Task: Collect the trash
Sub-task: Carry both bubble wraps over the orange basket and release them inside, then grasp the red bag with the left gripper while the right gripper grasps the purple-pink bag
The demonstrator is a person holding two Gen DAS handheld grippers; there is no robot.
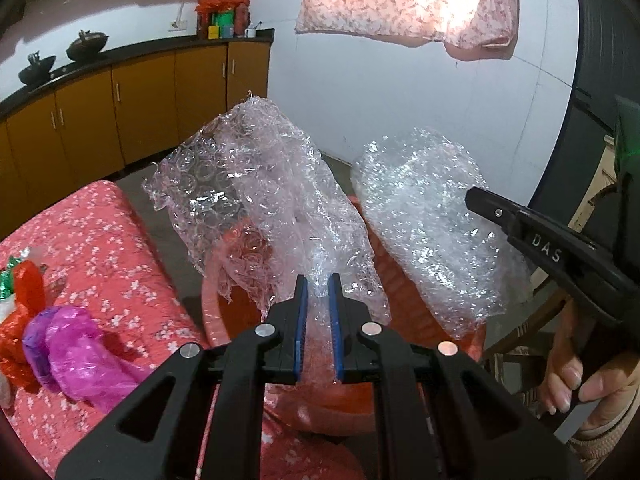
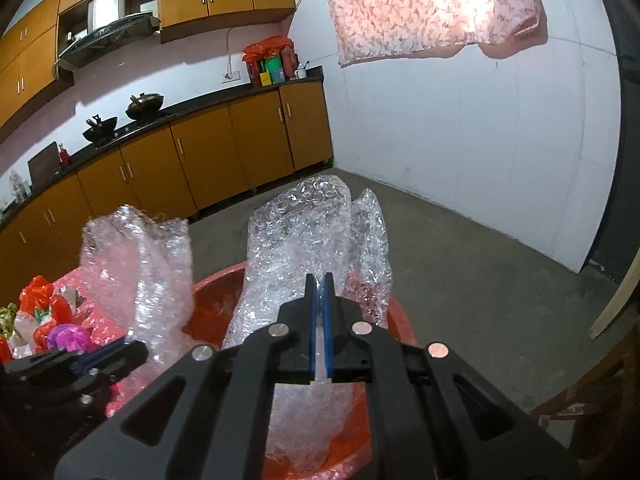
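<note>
My left gripper (image 1: 318, 283) is shut on a crumpled sheet of clear bubble wrap (image 1: 256, 196) and holds it above a red plastic basin (image 1: 214, 312). My right gripper (image 2: 319, 279) is shut on a second piece of bubble wrap (image 2: 304, 236) over the same basin (image 2: 216, 300). In the left wrist view the right gripper's black finger (image 1: 486, 200) pokes in from the right against that second piece (image 1: 424, 216). In the right wrist view the left gripper (image 2: 100, 354) shows at lower left with its bubble wrap (image 2: 136, 264).
A table with a pink floral cloth (image 1: 100, 240) lies to the left, with purple (image 1: 76, 344) and red plastic bags (image 1: 24, 292) on it. Brown kitchen cabinets (image 2: 224, 148) line the far wall. A wooden chair (image 2: 592, 392) stands at the right. The floor (image 2: 460, 264) is grey concrete.
</note>
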